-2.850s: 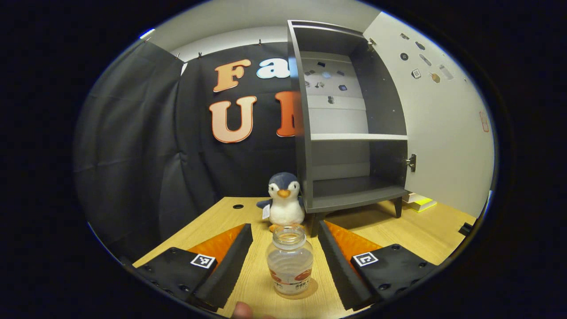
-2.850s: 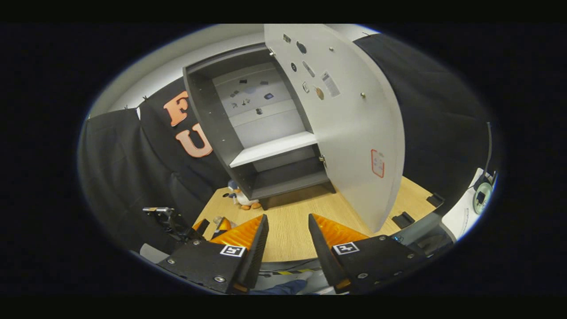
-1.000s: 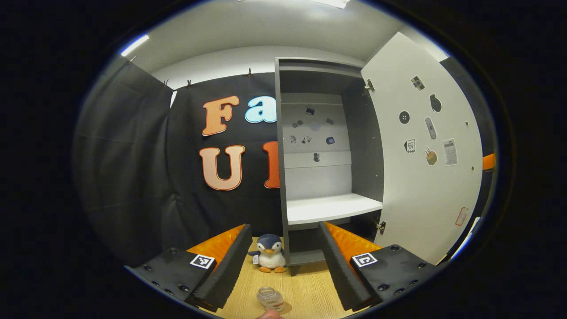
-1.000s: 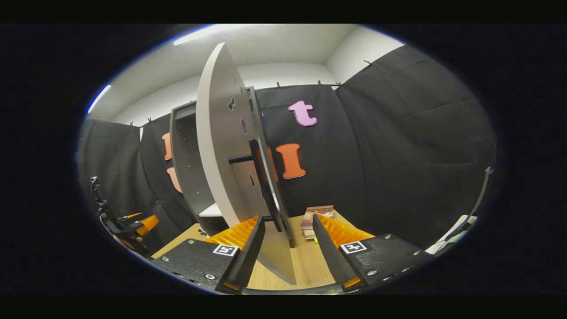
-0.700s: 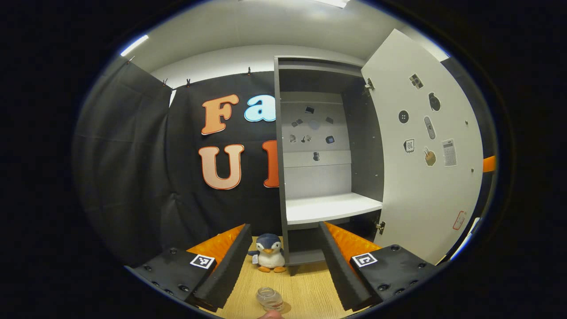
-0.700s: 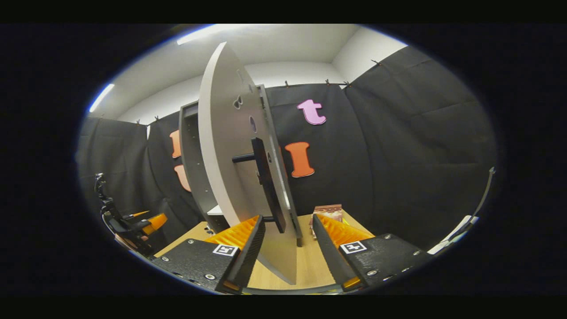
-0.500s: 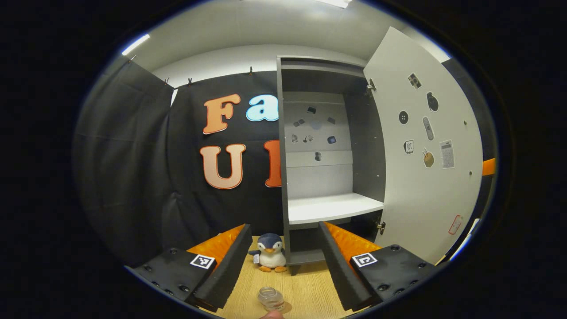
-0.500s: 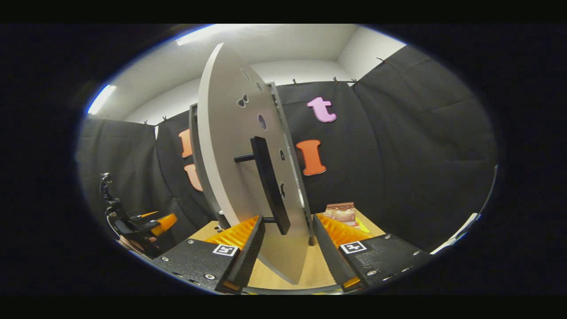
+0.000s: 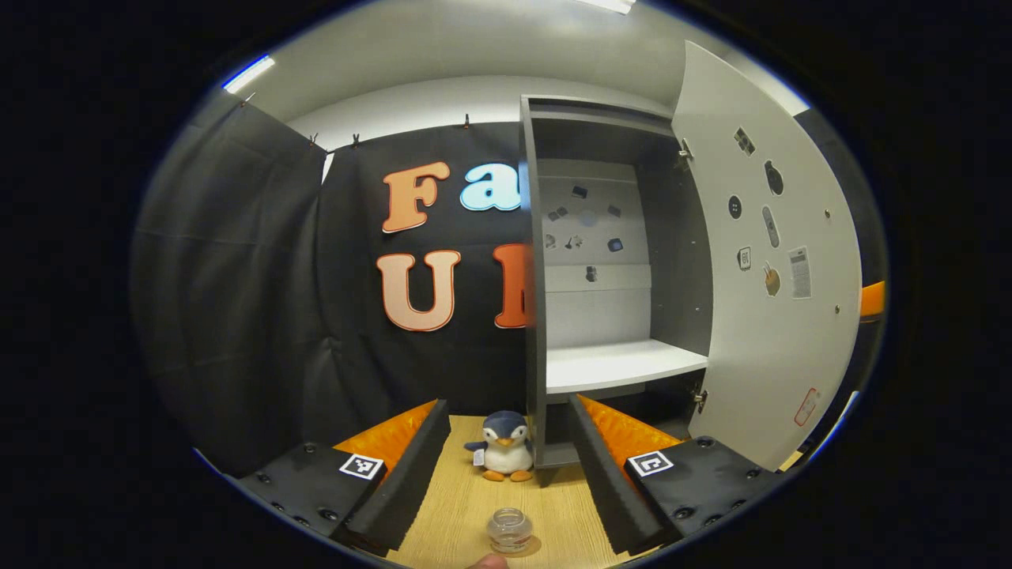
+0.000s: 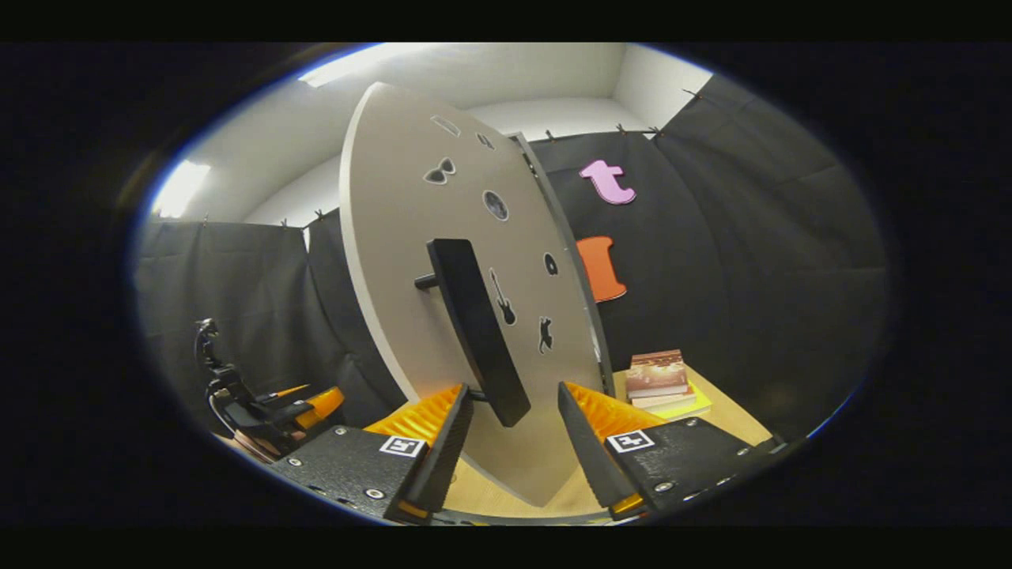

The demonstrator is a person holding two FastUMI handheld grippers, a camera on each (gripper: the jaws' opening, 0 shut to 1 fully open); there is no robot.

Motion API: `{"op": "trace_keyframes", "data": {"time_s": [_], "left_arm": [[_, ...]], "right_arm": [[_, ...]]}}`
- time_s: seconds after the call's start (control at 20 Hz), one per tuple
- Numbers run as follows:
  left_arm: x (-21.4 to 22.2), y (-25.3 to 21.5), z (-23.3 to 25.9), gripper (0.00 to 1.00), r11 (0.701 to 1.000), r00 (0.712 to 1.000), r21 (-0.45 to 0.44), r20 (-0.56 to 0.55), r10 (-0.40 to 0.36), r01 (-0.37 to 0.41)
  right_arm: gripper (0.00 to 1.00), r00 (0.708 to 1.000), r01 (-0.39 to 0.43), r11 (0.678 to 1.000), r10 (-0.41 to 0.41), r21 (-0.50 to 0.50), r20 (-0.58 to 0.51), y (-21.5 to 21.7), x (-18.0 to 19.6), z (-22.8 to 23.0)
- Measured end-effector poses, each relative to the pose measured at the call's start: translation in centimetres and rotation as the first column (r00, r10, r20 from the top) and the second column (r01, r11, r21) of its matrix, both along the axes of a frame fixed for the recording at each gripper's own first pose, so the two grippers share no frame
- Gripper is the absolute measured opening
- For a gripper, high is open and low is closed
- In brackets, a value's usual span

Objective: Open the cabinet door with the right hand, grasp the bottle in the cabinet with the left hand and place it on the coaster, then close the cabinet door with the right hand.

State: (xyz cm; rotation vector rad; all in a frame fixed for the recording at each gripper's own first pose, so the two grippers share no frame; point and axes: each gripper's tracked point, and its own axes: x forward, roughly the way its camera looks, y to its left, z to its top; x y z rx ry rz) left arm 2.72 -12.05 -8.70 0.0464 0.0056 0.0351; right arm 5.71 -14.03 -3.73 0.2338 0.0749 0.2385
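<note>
One clear bottle [image 9: 510,529] on coaster [image 9: 528,545], uncapped, both hand-held grippers [image 9: 506,466] [image 10: 512,435] released, cabinet door [image 10: 443,261] ajar

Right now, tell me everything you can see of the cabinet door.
The cabinet door is a tall, flat, light grey panel, matte like painted board, hinged on the right side of the dark grey cabinet and standing partly open. Small stickers dot both faces. The right gripper view shows its outer face with a long black bar handle on short posts. The right gripper sits open near the handle's lower end; contact is unclear.
</note>
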Motion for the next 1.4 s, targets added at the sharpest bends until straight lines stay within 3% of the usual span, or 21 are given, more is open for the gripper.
{"op": "trace_keyframes", "data": {"time_s": [0.05,0.1,0.2,0.25,0.3,0.35,0.4,0.45,0.5,0.8,0.85,0.9,1.4], "left_arm": [[0.2,0.5,0.0,0.96,1.0,1.0,-0.003,-0.004,0.004,-0.004],[0.4,0.9,-0.1,0.96,1.0,1.0,-0.001,-0.009,0.007,-0.007],[0.7,1.5,-0.2,0.96,1.0,1.0,-0.004,-0.013,0.01,-0.01],[0.9,1.7,-0.2,0.96,1.0,1.0,-0.009,-0.012,0.01,-0.01],[1.1,1.9,-0.1,0.97,1.0,1.0,-0.012,-0.011,0.008,-0.009],[1.3,2.2,-0.1,0.97,1.0,1.0,-0.012,-0.01,0.009,-0.009],[1.4,2.5,-0.1,0.97,1.0,1.0,-0.013,-0.009,0.009,-0.009],[1.6,2.7,-0.1,0.96,1.0,1.0,-0.015,-0.007,0.009,-0.009],[1.7,3.0,0.0,0.96,1.0,1.0,-0.016,-0.004,0.01,-0.011],[3.2,4.4,0.9,0.96,0.999,1.0,-0.034,0.02,0.005,-0.005],[3.4,4.6,0.9,0.96,0.999,1.0,-0.041,0.019,0.006,-0.005],[3.5,4.9,0.8,0.96,0.999,1.0,-0.049,0.017,0.006,-0.005],[5.7,7.4,-0.7,0.97,0.994,1.0,-0.111,-0.015,-0.004,0.002]], "right_arm": [[0.74,1.0,-0.01,1.0,0.01,0.002,-0.001,0.6,0.2,-0.1],[0.69,1.0,-0.021,1.0,0.021,0.002,-0.002,1.2,0.4,-0.1],[0.69,0.999,-0.045,0.999,0.046,0.002,-0.006,2.7,1.2,0.0],[0.79,0.998,-0.057,0.998,0.057,0.001,-0.006,3.4,1.7,0.0],[0.61,0.998,-0.07,0.998,0.07,-0.003,-0.004,4.3,2.0,-0.2],[0.61,0.997,-0.081,0.997,0.081,-0.006,-0.001,5.0,2.4,-0.2],[0.62,0.996,-0.091,0.996,0.091,-0.012,0.001,5.8,3.0,-0.3],[0.82,0.996,-0.094,0.995,0.094,-0.018,0.007,6.4,3.6,-0.2],[0.75,0.995,-0.1,0.995,0.1,-0.021,0.009,7.2,4.4,-0.3],[0.8,0.989,-0.148,0.989,0.149,-0.026,0.021,12.3,8.6,-0.6],[0.84,0.988,-0.15,0.988,0.152,-0.039,0.026,12.9,8.9,-0.6],[0.8,0.988,-0.152,0.987,0.153,-0.051,0.029,13.5,9.3,-0.7],[0.8,0.99,-0.12,0.985,0.128,-0.128,0.06,16.5,12.3,-0.4]]}}
